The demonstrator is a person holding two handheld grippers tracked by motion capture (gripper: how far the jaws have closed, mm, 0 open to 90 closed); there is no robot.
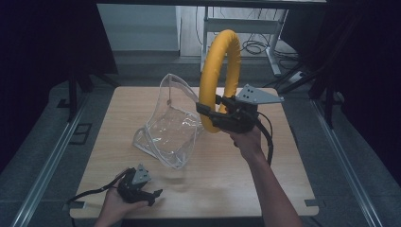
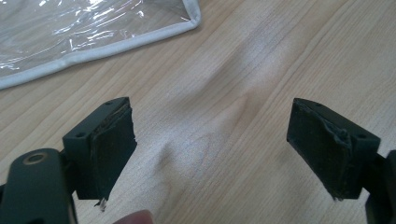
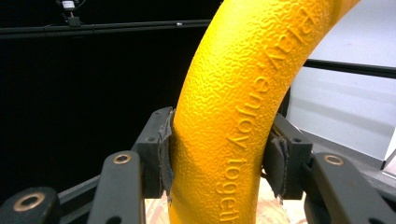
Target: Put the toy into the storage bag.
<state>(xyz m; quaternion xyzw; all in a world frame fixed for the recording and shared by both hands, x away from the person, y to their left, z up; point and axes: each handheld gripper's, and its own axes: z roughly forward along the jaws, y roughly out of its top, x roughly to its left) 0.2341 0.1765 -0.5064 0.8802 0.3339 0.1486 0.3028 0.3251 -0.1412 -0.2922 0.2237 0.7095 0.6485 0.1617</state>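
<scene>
A thick yellow ring (image 1: 218, 71) stands upright in the air above the table's right middle, with my right gripper (image 1: 209, 112) shut on its lower part. In the right gripper view both pads press the yellow ring (image 3: 233, 112), whose pebbled surface carries raised lettering. A clear plastic bag (image 1: 171, 124) with white edging lies open on the table just left of the ring. My left gripper (image 1: 153, 195) rests low at the table's front left corner, open, nothing between its pads (image 2: 114, 144). A corner of the clear bag (image 2: 84, 32) lies ahead of it.
The wooden table (image 1: 283, 189) has bare room at the front and right. Beyond its far edge stand a white desk frame (image 1: 246, 23) and cables on the floor (image 1: 255, 46). Dark curtains hang on both sides.
</scene>
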